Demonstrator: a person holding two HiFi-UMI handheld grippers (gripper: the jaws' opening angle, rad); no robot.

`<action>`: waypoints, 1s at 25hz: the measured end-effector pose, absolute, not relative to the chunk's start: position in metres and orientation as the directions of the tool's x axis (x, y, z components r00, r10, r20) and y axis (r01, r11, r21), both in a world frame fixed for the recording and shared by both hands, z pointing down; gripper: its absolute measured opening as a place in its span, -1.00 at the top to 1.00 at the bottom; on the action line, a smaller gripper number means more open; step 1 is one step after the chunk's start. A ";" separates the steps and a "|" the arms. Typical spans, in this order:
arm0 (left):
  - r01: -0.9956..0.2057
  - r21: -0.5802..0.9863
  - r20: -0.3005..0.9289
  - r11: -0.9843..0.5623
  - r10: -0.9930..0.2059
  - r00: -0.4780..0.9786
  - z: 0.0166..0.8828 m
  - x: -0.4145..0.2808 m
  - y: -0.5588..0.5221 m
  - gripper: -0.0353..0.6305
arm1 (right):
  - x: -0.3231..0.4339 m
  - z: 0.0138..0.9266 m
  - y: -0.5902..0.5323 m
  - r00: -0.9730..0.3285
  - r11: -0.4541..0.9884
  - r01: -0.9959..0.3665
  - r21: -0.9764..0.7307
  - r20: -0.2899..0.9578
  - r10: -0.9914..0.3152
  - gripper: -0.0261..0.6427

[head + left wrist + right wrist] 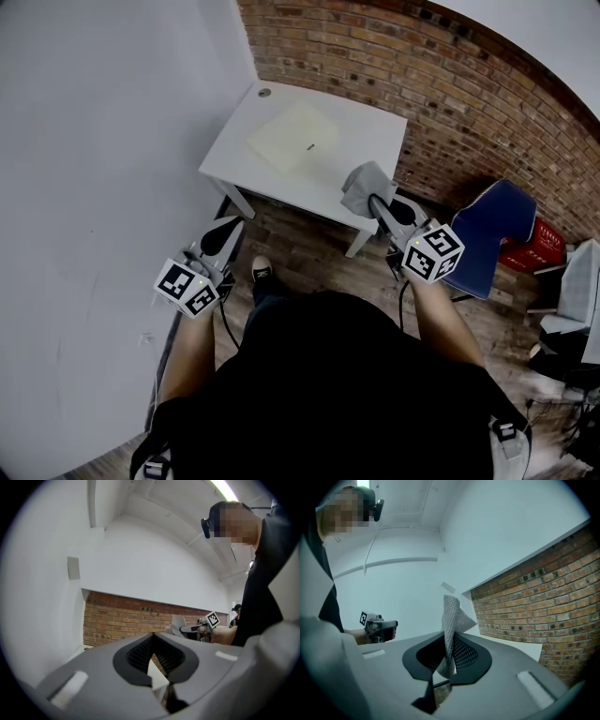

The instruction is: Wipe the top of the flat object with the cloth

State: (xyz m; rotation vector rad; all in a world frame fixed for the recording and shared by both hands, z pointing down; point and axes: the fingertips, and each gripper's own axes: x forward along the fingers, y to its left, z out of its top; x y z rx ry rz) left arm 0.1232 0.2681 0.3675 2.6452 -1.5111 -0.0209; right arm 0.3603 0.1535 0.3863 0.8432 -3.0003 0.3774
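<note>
The flat object (292, 137) is a pale yellow sheet lying on the white table (361, 127), far ahead of both grippers. In the head view my right gripper (375, 201) is shut on a grey mesh cloth (364, 185), held in the air just before the table's near edge. The right gripper view shows the cloth (453, 613) standing up from between the jaws of that gripper (449, 641). My left gripper (228, 226) hangs lower left, off the table, with its jaws together and nothing in them. The left gripper (153, 637) points at the brick wall.
A white wall (103, 141) runs close on the left and a brick wall (450, 84) stands behind the table. A blue chair (497, 230) and a red crate (534, 248) stand to the right. The person's shoe (262, 270) rests on the wooden floor.
</note>
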 end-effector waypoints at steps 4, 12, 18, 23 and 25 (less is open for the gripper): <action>-0.849 0.087 0.037 -0.522 -0.850 0.526 0.372 0.126 0.261 0.89 | 0.364 0.386 0.150 -0.847 0.820 -0.528 -0.219 0.063 -0.528 0.86; -0.841 0.077 0.032 -0.536 -0.842 0.539 0.379 0.109 0.243 0.89 | 0.353 0.398 0.135 -0.831 0.804 -0.552 -0.223 0.063 -0.553 0.86; -0.839 0.092 0.038 -0.536 -0.840 0.541 0.383 0.077 0.215 0.89 | 0.327 0.398 0.107 -0.823 0.796 -0.565 -0.216 0.078 -0.563 0.86; -0.838 0.097 0.049 -0.536 -0.839 0.542 0.387 0.046 0.189 0.89 | 0.305 0.399 0.073 -0.808 0.781 -0.586 -0.216 0.085 -0.582 0.86; -0.844 0.100 0.055 -0.527 -0.844 0.533 0.386 0.031 0.180 0.89 | 0.296 0.399 0.061 -0.803 0.775 -0.593 -0.219 0.088 -0.590 0.86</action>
